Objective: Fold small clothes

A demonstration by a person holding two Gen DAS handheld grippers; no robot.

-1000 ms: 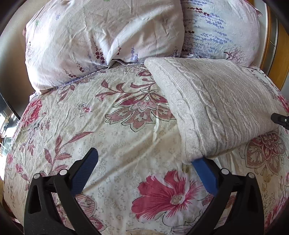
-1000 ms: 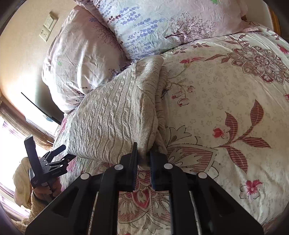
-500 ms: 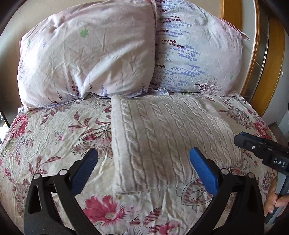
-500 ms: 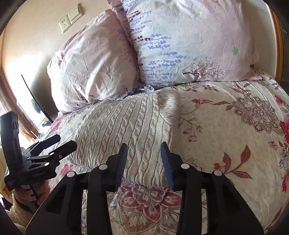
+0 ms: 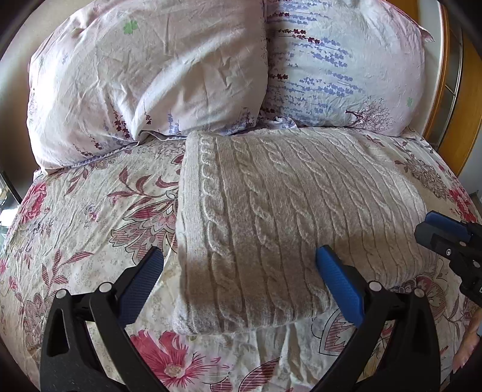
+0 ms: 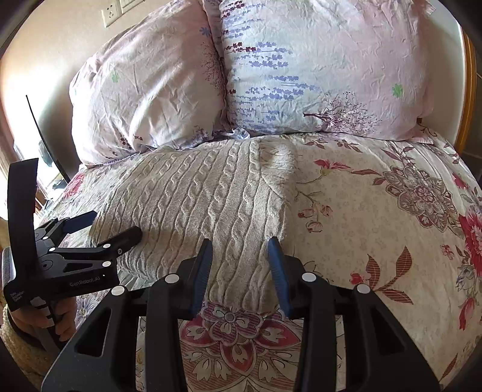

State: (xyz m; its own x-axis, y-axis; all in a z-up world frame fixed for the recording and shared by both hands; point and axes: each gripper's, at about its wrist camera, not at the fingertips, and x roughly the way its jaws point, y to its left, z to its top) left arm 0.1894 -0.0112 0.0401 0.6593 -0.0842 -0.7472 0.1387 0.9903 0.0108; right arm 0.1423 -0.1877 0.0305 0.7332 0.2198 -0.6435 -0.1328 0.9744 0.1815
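Note:
A cream cable-knit sweater (image 5: 286, 217) lies folded into a rectangle on the flowered bed cover (image 5: 90, 226), just below the pillows. My left gripper (image 5: 239, 256) hangs open and wide above the sweater's near left part, with nothing between its blue pads. My right gripper (image 6: 240, 244) is open above the sweater's (image 6: 205, 205) near right corner; the pads do not press the knit. In the right wrist view my left gripper (image 6: 114, 224) hovers over the sweater's left edge. In the left wrist view my right gripper (image 5: 426, 226) shows at the far right.
Two pale flowered pillows (image 5: 144, 75) (image 5: 340, 66) lean against the headboard behind the sweater. A wooden bed frame (image 5: 470, 120) runs along the right. A person's hand (image 6: 60, 319) holds the left gripper's handle. Wall sockets (image 6: 111, 15) sit at the upper left.
My right gripper has let go of the sweater's edge, opened and drawn back. My left gripper has swung over so the sweater now lies in front of it.

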